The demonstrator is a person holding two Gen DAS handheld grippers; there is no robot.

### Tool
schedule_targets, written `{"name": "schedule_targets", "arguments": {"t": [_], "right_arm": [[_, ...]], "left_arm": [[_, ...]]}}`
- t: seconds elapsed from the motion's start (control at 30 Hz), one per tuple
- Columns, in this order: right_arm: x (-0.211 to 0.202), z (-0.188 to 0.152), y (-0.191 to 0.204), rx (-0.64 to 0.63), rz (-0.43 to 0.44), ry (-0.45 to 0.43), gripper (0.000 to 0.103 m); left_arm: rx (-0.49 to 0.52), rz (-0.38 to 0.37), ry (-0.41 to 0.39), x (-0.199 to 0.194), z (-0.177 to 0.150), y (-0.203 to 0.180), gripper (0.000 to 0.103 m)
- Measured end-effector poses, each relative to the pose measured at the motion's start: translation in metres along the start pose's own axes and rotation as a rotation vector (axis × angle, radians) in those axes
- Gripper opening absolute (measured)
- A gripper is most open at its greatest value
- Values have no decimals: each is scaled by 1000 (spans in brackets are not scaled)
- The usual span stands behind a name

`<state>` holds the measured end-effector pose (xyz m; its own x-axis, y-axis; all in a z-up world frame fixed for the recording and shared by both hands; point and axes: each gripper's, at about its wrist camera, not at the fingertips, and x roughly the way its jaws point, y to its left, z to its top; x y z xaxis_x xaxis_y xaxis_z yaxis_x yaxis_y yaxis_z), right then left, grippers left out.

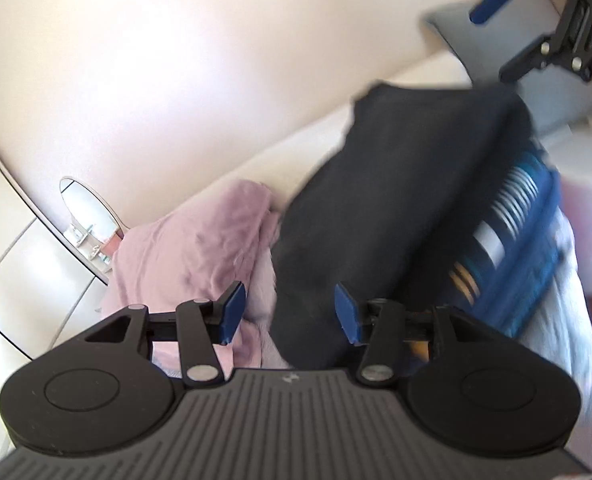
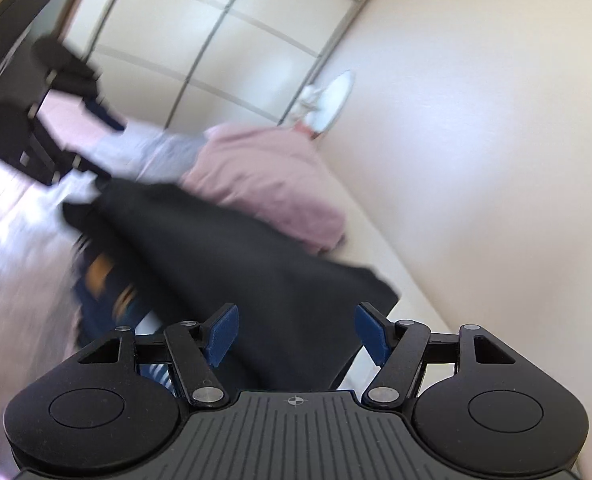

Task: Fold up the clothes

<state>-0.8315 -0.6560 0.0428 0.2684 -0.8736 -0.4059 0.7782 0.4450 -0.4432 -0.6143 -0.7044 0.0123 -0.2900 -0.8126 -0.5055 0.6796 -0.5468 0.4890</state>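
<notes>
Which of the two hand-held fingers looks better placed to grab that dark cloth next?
Probably the right gripper: its open fingers sit around the near end of the dark folded cloth. The left gripper is open too, but only one finger overlaps that cloth, the other lying over the pink blanket.

A home bedroom: bed point(image 1: 424, 68) against a plain wall, pink blanket point(image 1: 184, 256), oval mirror point(image 1: 90, 206), panelled wardrobe doors point(image 2: 224, 36).

On the bed point(image 1: 436, 68), a folded garment point(image 1: 396, 200) lay atop a striped one point(image 1: 524, 216), a crumpled blanket point(image 1: 188, 256) just left of it, against the wall point(image 1: 176, 60), before my two hand-held grippers.
</notes>
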Motion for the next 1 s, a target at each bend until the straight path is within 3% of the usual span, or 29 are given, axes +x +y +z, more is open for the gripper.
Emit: {"name": "schedule_targets", "arguments": {"t": [0.07, 0.17, 0.27, 0.5, 0.87, 1.0], "right_arm": [[26, 7, -19, 103, 62, 36, 66], [68, 2, -41, 270, 164, 125, 66], [77, -27, -36, 295, 203, 196, 66], [48, -69, 1, 302, 193, 218, 66], [50, -53, -17, 374, 136, 159, 67], [49, -44, -20, 361, 106, 151, 72]], "left_arm": [[-52, -40, -5, 18, 10, 11, 44], [-137, -188, 82, 43, 5, 12, 35], [-144, -183, 84, 32, -11, -3, 32], [-130, -209, 100, 18, -38, -34, 32], [-175, -174, 90, 24, -23, -7, 36], [-207, -154, 82, 25, -21, -1, 40]]}}
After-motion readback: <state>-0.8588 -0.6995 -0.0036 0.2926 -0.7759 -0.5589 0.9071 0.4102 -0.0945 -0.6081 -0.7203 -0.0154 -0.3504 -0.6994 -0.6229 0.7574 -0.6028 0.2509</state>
